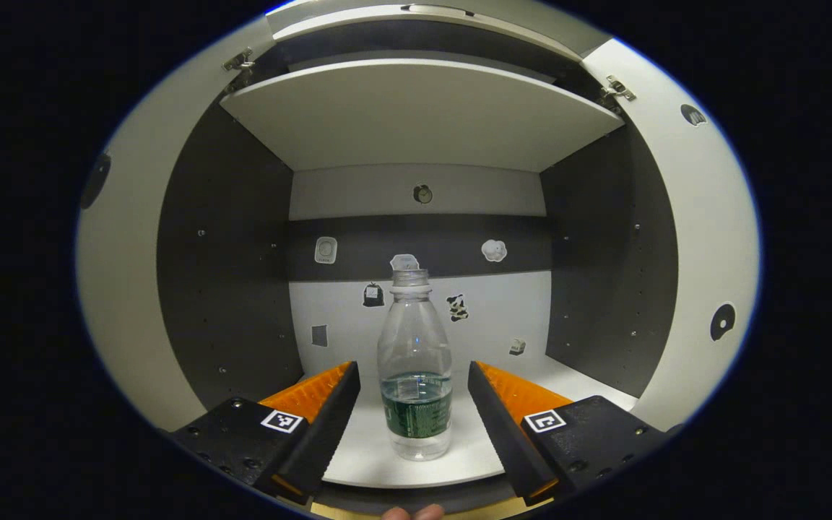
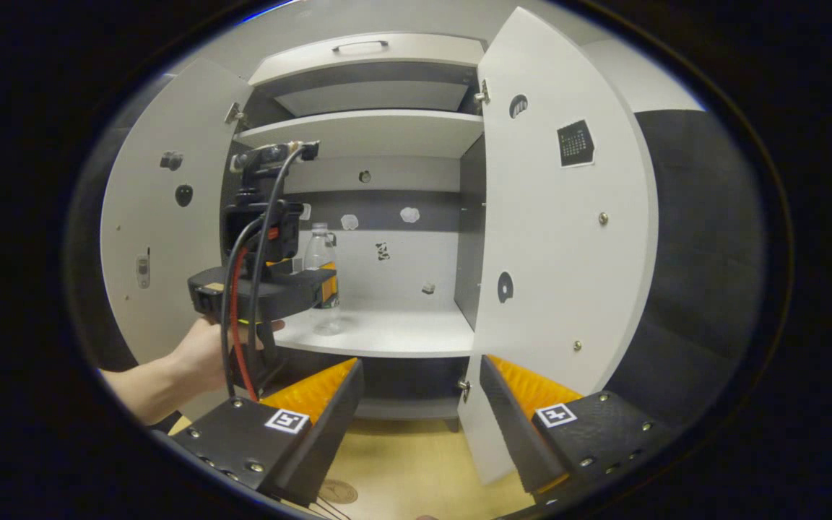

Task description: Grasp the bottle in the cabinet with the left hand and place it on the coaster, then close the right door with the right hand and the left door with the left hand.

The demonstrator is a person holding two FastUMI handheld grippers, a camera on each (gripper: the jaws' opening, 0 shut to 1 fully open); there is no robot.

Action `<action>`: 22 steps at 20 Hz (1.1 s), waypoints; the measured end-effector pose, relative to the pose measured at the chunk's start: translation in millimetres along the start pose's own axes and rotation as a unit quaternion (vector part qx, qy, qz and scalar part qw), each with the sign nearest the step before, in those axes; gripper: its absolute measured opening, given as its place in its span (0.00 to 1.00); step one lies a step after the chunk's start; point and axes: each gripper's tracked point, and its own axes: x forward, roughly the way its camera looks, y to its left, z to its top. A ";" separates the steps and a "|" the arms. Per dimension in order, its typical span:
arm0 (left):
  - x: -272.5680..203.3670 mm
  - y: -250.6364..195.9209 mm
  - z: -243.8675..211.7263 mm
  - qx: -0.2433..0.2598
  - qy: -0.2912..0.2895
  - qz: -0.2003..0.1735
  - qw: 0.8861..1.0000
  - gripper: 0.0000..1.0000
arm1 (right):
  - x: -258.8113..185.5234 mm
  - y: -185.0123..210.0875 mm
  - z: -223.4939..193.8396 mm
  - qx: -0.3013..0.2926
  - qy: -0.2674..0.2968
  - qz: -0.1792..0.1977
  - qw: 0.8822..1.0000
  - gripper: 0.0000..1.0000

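A clear plastic bottle with a dark label and no cap stands upright on the cabinet's lower shelf. My left gripper is open, one finger on each side of the bottle, with a gap to each. In the right gripper view a hand holds this left gripper in the cabinet at the bottle. My right gripper stands open and empty in front of the cabinet, close to the open right door. The left door is open too. A round coaster lies on the wooden table below.
An upper shelf hangs above the bottle. Small stickers dot the cabinet's back wall. Cables run down from the left gripper. The wooden tabletop lies in front of the cabinet's base.
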 end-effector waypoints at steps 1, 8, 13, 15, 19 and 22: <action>5.3 2.4 -3.7 -0.003 0.003 0.000 1.000 0.95 | 0.3 0.8 0.5 0.001 0.000 0.002 1.000 0.98; 33.3 3.5 -17.9 -0.013 0.022 0.005 1.000 0.95 | 2.3 3.9 -5.8 -0.002 0.011 0.007 1.000 0.98; 24.6 2.3 -12.7 -0.019 0.017 0.003 1.000 0.82 | -1.8 2.0 -10.2 0.001 0.015 0.008 1.000 1.00; 11.5 1.5 -5.0 -0.021 0.010 0.001 1.000 0.82 | -4.4 0.0 -11.1 0.002 0.015 0.007 1.000 0.98; -32.3 -2.8 6.2 -0.024 -0.008 -0.008 1.000 0.82 | -13.7 -2.9 -15.1 0.006 0.016 0.012 1.000 0.98; -75.6 -7.1 1.1 -0.020 -0.011 -0.013 1.000 0.82 | -23.4 -6.6 -21.9 0.009 0.020 0.016 1.000 0.98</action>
